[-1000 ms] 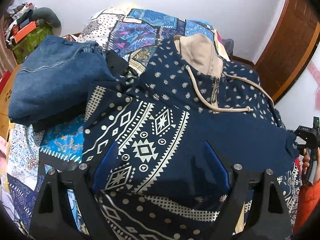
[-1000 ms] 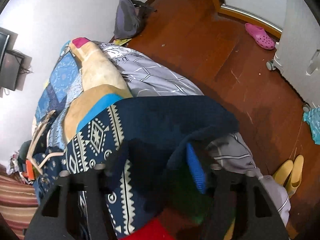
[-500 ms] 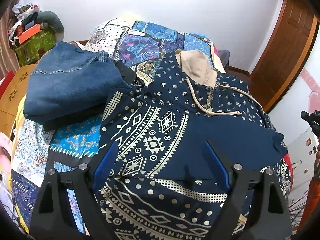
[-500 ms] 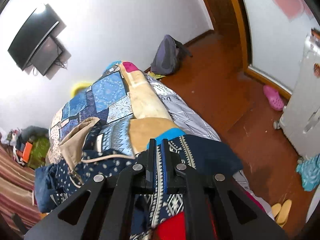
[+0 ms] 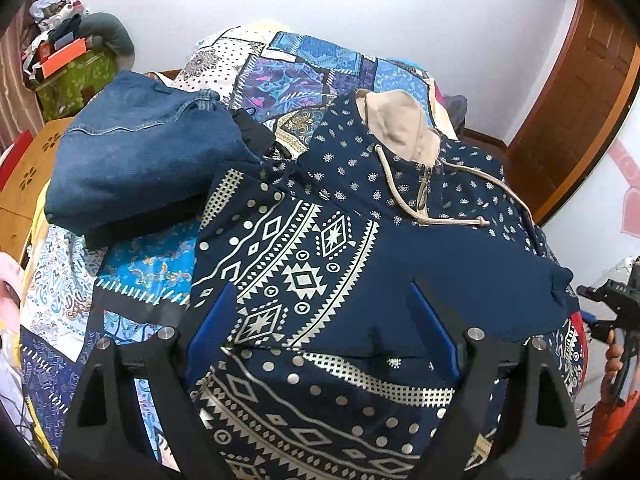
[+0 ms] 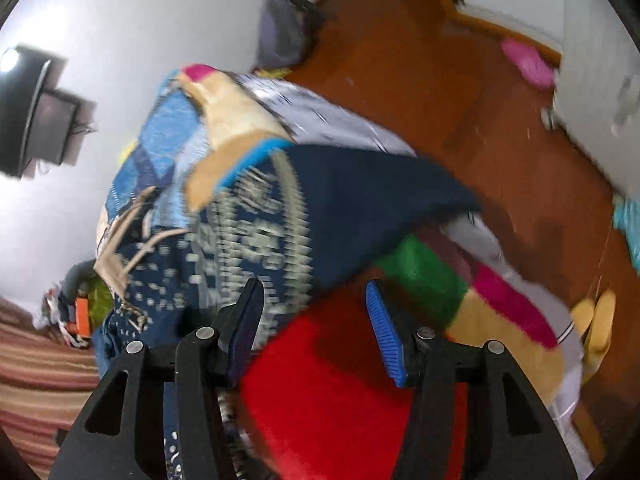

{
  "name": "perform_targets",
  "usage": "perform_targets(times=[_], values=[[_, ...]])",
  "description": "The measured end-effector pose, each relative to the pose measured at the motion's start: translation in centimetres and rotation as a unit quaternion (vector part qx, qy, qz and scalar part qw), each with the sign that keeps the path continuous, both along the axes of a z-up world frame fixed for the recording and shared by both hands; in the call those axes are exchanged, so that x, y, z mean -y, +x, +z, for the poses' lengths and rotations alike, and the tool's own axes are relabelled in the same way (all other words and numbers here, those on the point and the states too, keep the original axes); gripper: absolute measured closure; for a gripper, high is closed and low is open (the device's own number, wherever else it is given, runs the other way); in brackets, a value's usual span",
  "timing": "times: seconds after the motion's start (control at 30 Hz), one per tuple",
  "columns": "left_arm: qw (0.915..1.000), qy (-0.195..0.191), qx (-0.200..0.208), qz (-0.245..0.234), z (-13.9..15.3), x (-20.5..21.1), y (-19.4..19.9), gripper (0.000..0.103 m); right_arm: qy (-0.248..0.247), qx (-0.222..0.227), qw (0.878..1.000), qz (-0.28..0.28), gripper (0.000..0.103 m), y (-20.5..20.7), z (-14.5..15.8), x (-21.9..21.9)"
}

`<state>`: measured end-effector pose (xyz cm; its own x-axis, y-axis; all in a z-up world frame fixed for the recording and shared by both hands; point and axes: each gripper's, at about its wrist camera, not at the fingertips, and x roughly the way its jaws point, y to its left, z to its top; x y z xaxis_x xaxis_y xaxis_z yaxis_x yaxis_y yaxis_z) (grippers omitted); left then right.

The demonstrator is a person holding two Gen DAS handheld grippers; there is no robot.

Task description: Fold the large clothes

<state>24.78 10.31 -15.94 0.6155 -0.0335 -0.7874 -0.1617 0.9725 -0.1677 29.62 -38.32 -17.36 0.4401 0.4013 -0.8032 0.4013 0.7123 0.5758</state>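
Hoodie (image 5: 360, 248), navy w/ cream geometric print and tan hood lining, lies spread on patchwork bed (image 5: 304, 68), one sleeve folded across its front. Left hand-held gripper (image 5: 320, 328) hovers over the lower body, pointing toward the hood, fingers wide apart, gripping nothing. Right hand-held gripper (image 6: 316, 312), seen in a blurred view, sits at the bed's edge over a red patch (image 6: 344, 384), fingers apart and empty, sleeve end just ahead. Folded jeans (image 5: 136, 160) lie beside the hoodie.
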Motion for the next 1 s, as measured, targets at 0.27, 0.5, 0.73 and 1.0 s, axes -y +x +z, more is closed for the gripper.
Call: perform_targets(times=[0.27, 0.5, 0.73, 1.0], values=[[0.9998, -0.019, -0.01, 0.005, -1.2, 0.8, 1.6, 0.017, 0.011, -0.004, 1.0, -0.028, 0.053, 3.3, -2.4, 0.7], [0.999, -0.04, -0.021, 0.0, -2.2, 1.1, 1.8, 0.017, -0.056, 0.01, 0.997, -0.044, 0.092, 5.4, -0.4, -0.3], [0.9996, -0.028, -0.001, 0.005, -1.3, -0.2, 0.7, 0.017, -0.106, 0.122, 0.987, -0.012, 0.096, 3.4, 7.0, -3.3], [0.9984, -0.053, 0.01, 0.014, -1.1, -1.9, -0.8, 0.017, -0.155, 0.22, 0.956, 0.117, 0.096, 0.0, 13.9, -12.5]])
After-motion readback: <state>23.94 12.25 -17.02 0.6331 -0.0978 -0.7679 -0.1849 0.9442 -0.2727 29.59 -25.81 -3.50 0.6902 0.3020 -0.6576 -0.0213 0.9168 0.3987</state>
